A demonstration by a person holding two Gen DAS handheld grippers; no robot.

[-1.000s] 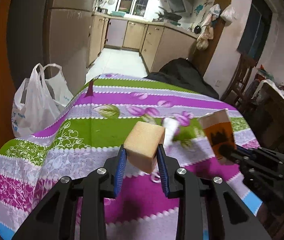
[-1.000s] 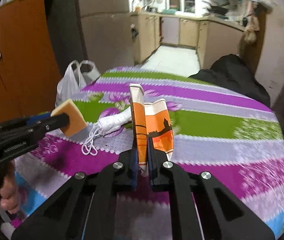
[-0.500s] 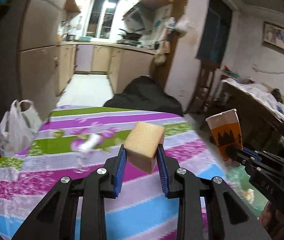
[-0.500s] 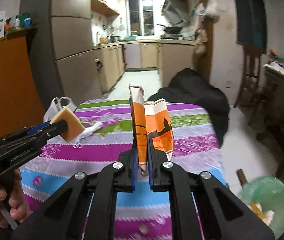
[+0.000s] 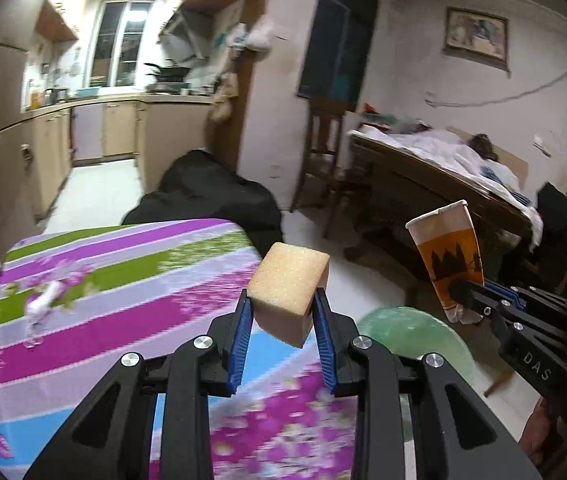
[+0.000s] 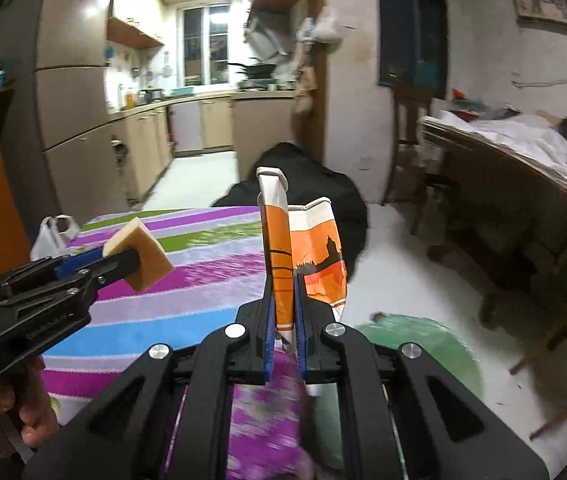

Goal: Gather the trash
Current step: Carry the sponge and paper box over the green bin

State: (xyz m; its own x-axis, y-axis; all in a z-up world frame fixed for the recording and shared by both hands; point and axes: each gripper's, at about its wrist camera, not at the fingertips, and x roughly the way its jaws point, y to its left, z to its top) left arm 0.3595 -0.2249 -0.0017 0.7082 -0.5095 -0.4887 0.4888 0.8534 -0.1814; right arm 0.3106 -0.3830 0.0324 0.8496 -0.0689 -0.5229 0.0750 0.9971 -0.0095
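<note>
the left gripper [image 5: 282,322] is clamped on a tan sponge [image 5: 289,286] that sticks up past its blue pads, over the near edge of the striped tablecloth [image 5: 123,264]; to its right the right gripper [image 6: 283,316] is squeezed tight on a flattened orange paper cup [image 6: 283,248], whose lower end is hidden between the jaws. below and ahead of both grippers sits a green bin [image 6: 423,344], blurred and partly covered by the black arms, so its contents cannot be made out; a white plastic bag [image 6: 52,236] far left of the sponge is cut off in the left view, and a small white thing [image 5: 45,300] on the cloth is too smeared to name.
</note>
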